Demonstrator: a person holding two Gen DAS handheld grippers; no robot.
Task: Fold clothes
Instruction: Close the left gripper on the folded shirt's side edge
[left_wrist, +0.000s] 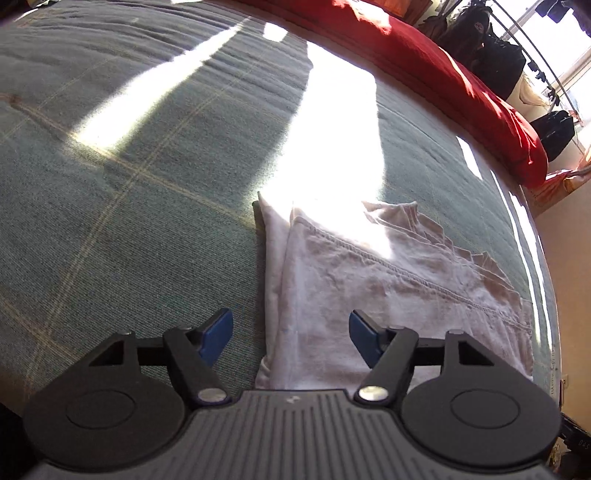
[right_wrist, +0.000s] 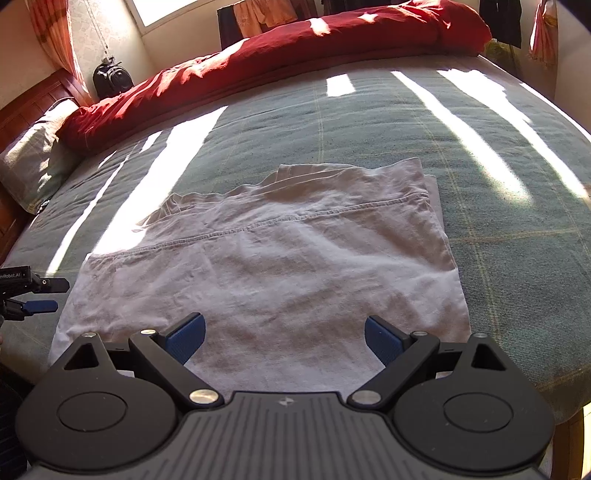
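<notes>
Sunlit bed (right_wrist: 369, 122), folded shirt (right_wrist: 280, 258) lower centre. Left tongs (left_wrist: 291, 338) and right tongs (right_wrist: 284, 338) apart, empty. Best gripped at near corners, lifted evenly.

Folded white garment (right_wrist: 273, 266) between open tongs (right_wrist: 284, 338)
</notes>
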